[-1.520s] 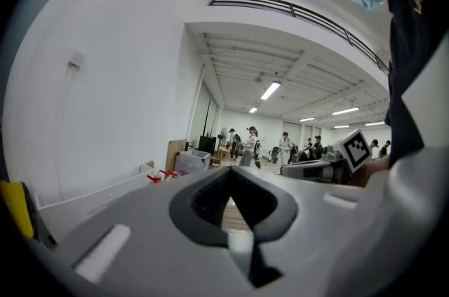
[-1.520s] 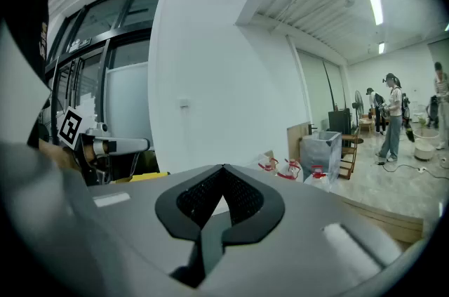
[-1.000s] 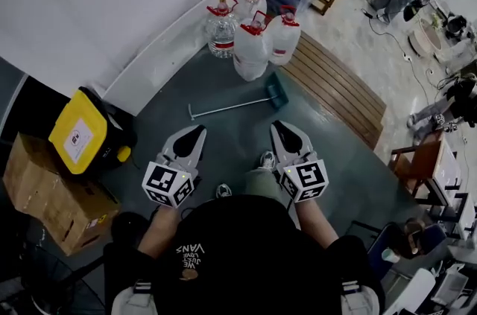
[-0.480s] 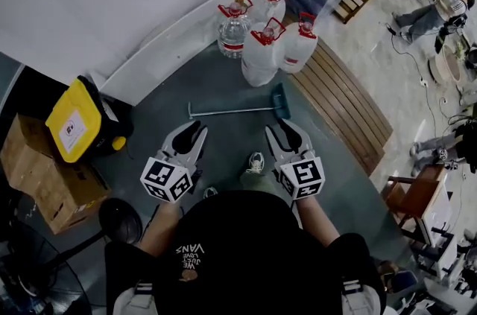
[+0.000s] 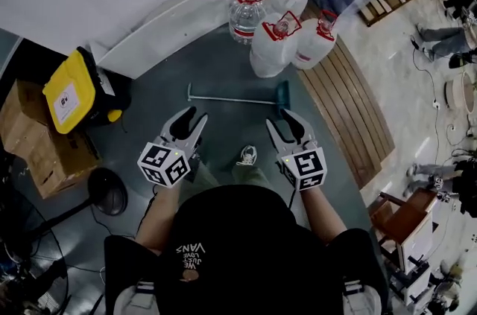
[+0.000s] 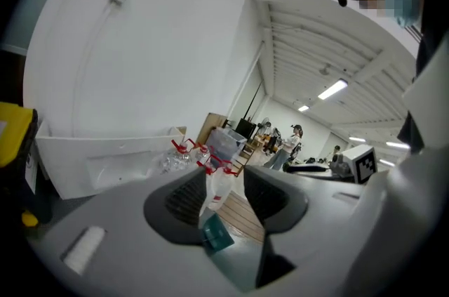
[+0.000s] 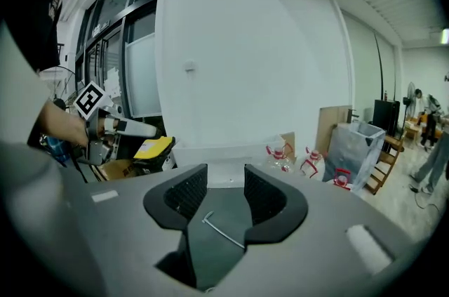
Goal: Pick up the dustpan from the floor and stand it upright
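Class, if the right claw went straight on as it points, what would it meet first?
Probably the dustpan's metal handle on the floor, in line with the right claw, whose empty jaws have just been opening; depth is unclear.

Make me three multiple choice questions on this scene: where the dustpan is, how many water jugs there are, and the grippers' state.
1. The dustpan lies: A) on the floor before the water jugs B) on top of the jugs C) in a gripper
2. Water jugs: A) two B) four C) six
3. The left gripper and right gripper are: A) open, empty B) shut, empty C) shut on the dustpan

Key: 1 A, it lies flat on the floor. 2 B, four red-capped jugs show. 3 A, both pairs of jaws stand apart, having just been opening, with nothing held between them.
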Demonstrator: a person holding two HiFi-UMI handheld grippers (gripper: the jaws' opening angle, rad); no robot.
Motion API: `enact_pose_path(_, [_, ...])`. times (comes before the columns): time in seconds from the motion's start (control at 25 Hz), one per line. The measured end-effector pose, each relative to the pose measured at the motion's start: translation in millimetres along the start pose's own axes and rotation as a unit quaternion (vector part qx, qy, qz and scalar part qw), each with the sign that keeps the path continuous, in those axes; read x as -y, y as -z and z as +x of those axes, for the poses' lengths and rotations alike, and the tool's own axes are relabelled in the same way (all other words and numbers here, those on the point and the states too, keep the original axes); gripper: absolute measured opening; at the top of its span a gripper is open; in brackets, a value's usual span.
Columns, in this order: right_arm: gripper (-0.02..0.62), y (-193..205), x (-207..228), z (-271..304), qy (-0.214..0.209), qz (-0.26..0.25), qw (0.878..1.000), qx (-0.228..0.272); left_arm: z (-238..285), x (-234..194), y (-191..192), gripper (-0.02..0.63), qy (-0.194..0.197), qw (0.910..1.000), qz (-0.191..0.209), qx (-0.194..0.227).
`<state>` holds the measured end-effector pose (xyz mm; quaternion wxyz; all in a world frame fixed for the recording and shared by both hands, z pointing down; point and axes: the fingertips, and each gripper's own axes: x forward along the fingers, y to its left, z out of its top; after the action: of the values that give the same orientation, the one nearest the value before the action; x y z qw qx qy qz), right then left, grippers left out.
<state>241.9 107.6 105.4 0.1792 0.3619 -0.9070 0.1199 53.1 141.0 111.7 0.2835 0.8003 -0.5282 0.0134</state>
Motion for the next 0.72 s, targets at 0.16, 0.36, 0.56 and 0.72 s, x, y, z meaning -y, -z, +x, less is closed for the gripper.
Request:
enact_pose_path(0.16, [0.149,8.1,4.2,23.5,0.006,-0.005,1.0,-0.013,14.1,-27.6,13.7,0.214,0.005,0.9987,-0.048,-0.018])
enact_pose_path(0.36, [0.155,22.8,3.3,55.3,0.026,-0.017,0.998,-0.049,32.5,-70.3,30.6,0.253,0.021,0.9921,-0.11,-0.057])
enact_pose_path(0.56, [0.155,50.5,-5.6,89.7,0.043,0.005,0.996,-0.077,49.7,-115.0,57.4,0.264,0.023,0.9823,-0.152,-0.107])
enact_pose_path(0.72, [0.156,92.7,-11.2,123.7,0.032,0.008,0.993,-0.115,68.9,-152.5,96.6,0.282,0.008,0.9726,-0.189,-0.135])
